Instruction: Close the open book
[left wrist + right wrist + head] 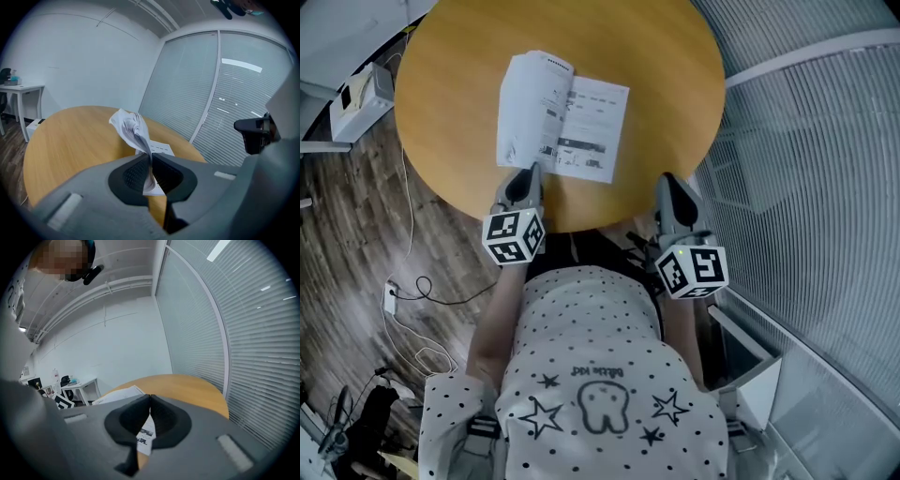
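An open white book [581,127] lies on the round wooden table [656,56], its right page flat. My left gripper [532,171] is at the book's near left corner, shut on the left pages [525,103], which stand lifted and curled over. In the left gripper view the paper [132,127] runs up from between the pads of the left gripper [150,158], and the flat page [159,148] shows behind. My right gripper [667,180] hovers at the table's near right edge, apart from the book. In its own view the right gripper [150,397] is shut on nothing, with the book [119,394] beyond.
A wall of slatted blinds [825,141] runs close along the right. Left of the table, a white box [356,103] and cables [408,281] lie on the wood floor. A white desk [18,91] stands far left. The person's dotted shirt [600,375] fills the near side.
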`<state>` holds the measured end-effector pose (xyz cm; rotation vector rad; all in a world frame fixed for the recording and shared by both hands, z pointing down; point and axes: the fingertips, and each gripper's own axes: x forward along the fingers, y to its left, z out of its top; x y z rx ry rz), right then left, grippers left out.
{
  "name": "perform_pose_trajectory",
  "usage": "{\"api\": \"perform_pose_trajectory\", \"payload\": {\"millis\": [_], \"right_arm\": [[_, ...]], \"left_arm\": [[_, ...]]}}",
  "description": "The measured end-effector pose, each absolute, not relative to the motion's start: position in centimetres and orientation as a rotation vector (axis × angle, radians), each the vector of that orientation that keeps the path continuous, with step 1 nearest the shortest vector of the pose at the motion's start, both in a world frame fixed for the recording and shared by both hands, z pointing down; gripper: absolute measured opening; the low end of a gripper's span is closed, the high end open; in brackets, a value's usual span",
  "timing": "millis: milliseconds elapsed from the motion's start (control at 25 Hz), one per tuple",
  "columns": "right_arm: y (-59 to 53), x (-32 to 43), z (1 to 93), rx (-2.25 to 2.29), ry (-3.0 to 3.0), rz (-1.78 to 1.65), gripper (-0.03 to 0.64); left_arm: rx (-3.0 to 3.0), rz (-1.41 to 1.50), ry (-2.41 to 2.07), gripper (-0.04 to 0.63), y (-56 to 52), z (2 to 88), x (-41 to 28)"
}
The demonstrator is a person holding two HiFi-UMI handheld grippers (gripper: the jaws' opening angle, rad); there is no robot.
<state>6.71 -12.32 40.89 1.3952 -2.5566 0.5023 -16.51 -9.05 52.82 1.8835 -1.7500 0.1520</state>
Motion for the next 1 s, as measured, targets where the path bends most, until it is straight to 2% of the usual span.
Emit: {"api": "perform_pose_trajectory", "payload": {"millis": [1000], "right_arm": [[-12.5,11.1,40.4,1.503,-2.544,0.492,0.005]], "left_arm": [[1.946,0.276,-1.777,0.031,-9.2,52.5,-14.7]]}}
